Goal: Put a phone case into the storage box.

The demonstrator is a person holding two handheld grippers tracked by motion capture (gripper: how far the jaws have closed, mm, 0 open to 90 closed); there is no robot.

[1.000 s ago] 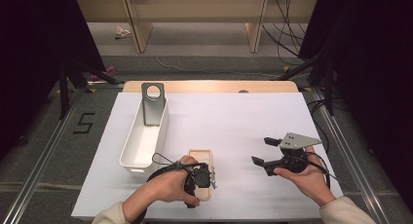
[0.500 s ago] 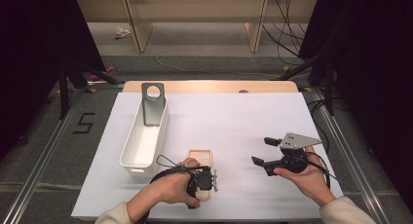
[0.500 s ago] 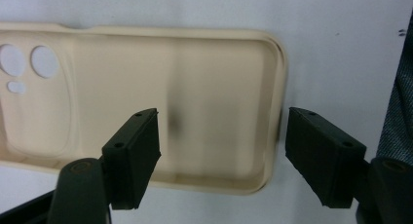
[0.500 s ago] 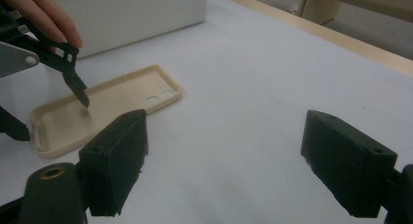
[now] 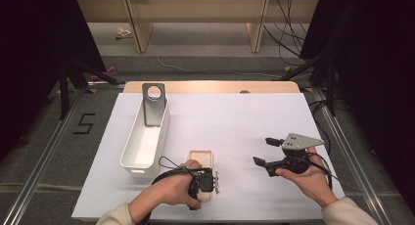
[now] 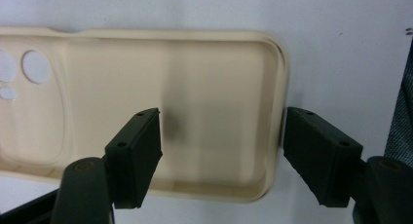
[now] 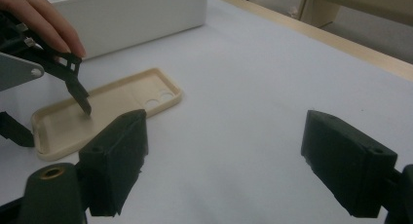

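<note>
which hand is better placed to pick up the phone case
Left. The left gripper sits over the cream phone case, one finger inside it and the other just outside its end wall, not yet pressing. The right gripper is held open, off to the side, with nothing between its fingers.

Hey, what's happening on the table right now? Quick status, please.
Left gripper open, one jaw inside the cream phone case, one outside its end wall. Right gripper open, above bare table. Case flat, inner side up. White bin off to the side.

Table bright, surroundings dark; soft overhead light, close-ups slightly blurred.
</note>
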